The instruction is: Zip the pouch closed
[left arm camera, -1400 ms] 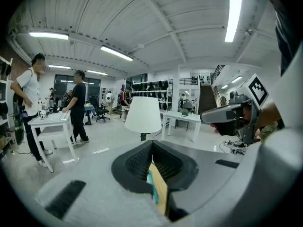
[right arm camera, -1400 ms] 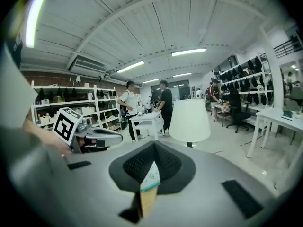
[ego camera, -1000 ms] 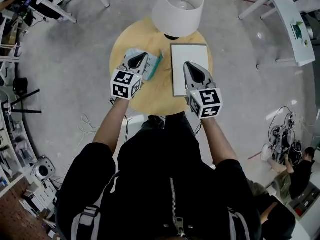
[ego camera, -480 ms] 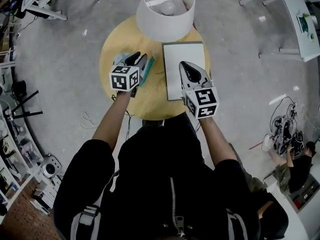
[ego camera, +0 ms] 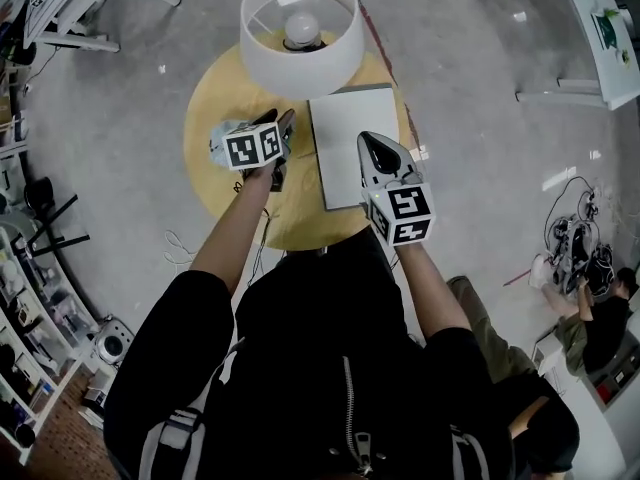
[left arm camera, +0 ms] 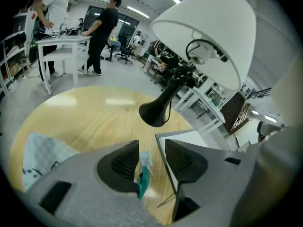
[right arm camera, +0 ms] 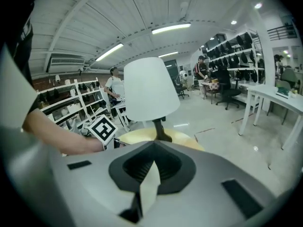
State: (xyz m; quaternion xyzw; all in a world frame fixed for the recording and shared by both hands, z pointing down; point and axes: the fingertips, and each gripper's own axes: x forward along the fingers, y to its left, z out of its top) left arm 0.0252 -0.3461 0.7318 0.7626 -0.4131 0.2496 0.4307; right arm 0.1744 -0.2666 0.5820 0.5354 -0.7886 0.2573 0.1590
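On the desk (ego camera: pixel 208 96), the pouch (left arm camera: pixel 41 157) lies beneath the left tongs (left arm camera: pixel 151 150), whose jaws have just been opening around its teal zipper end (left arm camera: pixel 141 182) without pinching; right tongs (right arm camera: pixel 154 148) closed, empty; zipping looks unstarted

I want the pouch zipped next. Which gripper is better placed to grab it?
Left. The left gripper has just been opening its jaws, and the teal strip of the pouch lies between them, unpinched. The right gripper, jaws together, hovers over the white board, away from it.
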